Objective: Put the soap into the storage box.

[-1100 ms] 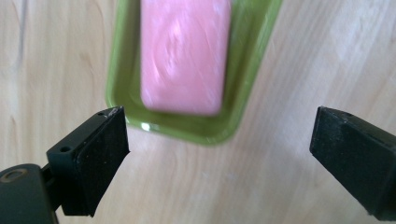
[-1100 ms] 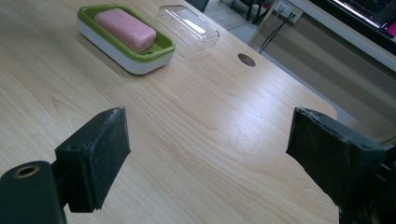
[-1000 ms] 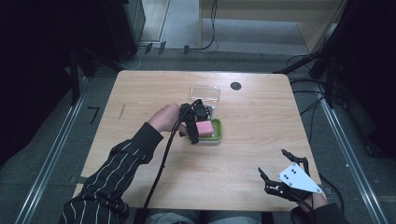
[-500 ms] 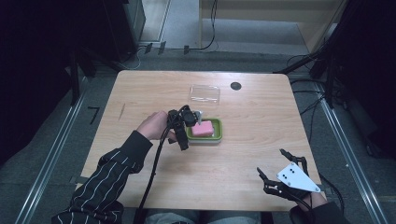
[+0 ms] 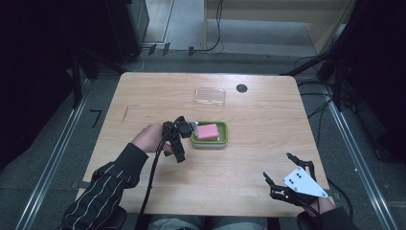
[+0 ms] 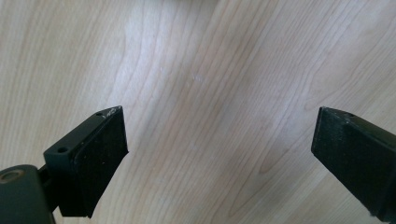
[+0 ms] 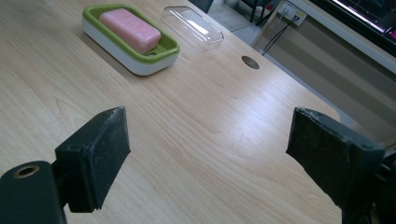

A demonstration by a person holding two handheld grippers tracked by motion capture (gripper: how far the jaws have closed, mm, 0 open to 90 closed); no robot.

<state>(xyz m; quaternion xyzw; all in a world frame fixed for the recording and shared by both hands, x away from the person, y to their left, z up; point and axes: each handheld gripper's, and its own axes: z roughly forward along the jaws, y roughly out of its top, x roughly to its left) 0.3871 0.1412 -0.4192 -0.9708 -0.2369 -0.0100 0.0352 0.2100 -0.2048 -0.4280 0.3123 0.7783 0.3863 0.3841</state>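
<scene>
A pink soap bar (image 5: 207, 131) lies in a green and white soap dish (image 5: 223, 136) at the table's middle; the soap (image 7: 130, 30) and the dish (image 7: 140, 63) are also far off in the right gripper view. The dish's clear lid (image 5: 209, 96) lies apart, behind it, and this lid (image 7: 191, 27) is seen beyond the dish. My left gripper (image 5: 184, 141) hovers just left of the dish, open. In its own view the left gripper (image 6: 219, 128) has only bare wood between its jaws. My right gripper (image 5: 282, 178) rests open at the front right, empty (image 7: 210, 128).
A small dark round hole (image 5: 242, 88) sits in the wooden table (image 5: 268, 120) right of the lid, also seen as a hole (image 7: 251, 62) from the right gripper. A black cable (image 5: 152, 177) trails from the left gripper toward the front edge. Dark racks flank the table.
The left gripper has drawn back from above the soap dish to its left, toward the person. The soap stays in the dish. The right gripper has not moved.
</scene>
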